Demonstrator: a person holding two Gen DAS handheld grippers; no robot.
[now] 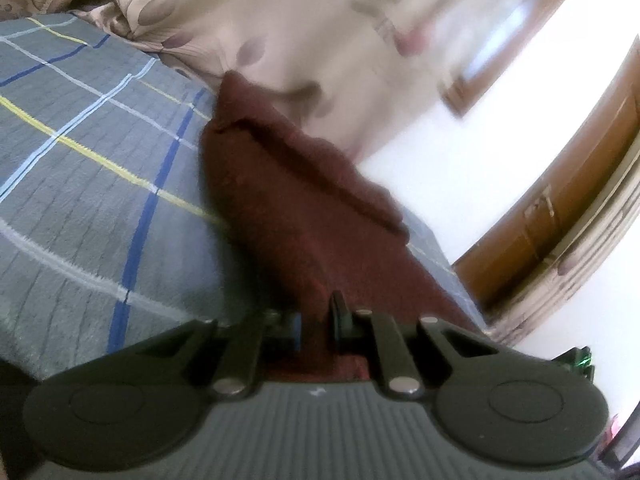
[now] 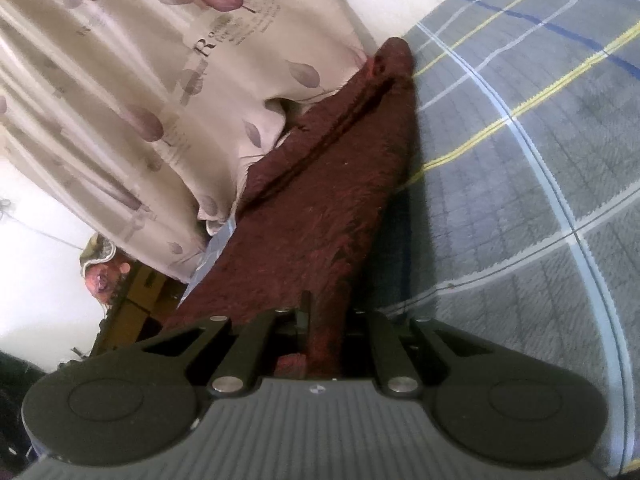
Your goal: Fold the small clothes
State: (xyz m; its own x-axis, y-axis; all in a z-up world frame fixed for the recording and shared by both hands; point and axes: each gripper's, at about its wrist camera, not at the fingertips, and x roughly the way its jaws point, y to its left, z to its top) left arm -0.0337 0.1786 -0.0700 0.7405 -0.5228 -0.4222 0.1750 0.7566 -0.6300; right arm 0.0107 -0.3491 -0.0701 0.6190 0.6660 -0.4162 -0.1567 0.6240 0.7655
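Note:
A dark maroon fuzzy cloth (image 1: 296, 208) is stretched out over the grey plaid bed cover (image 1: 80, 168). My left gripper (image 1: 316, 328) is shut on one end of it, the cloth running away from the jaws toward a far corner. In the right wrist view the same maroon cloth (image 2: 328, 200) runs from my right gripper (image 2: 320, 340), which is shut on its other end, up to a far tip near the curtain. The fingertips are mostly buried in the fabric.
A beige curtain with purple leaf print (image 1: 304, 32) (image 2: 120, 92) hangs beyond the bed. A wooden door frame (image 1: 568, 208) stands to the right in the left wrist view. The plaid bed cover (image 2: 520, 200) spreads to the right in the right wrist view.

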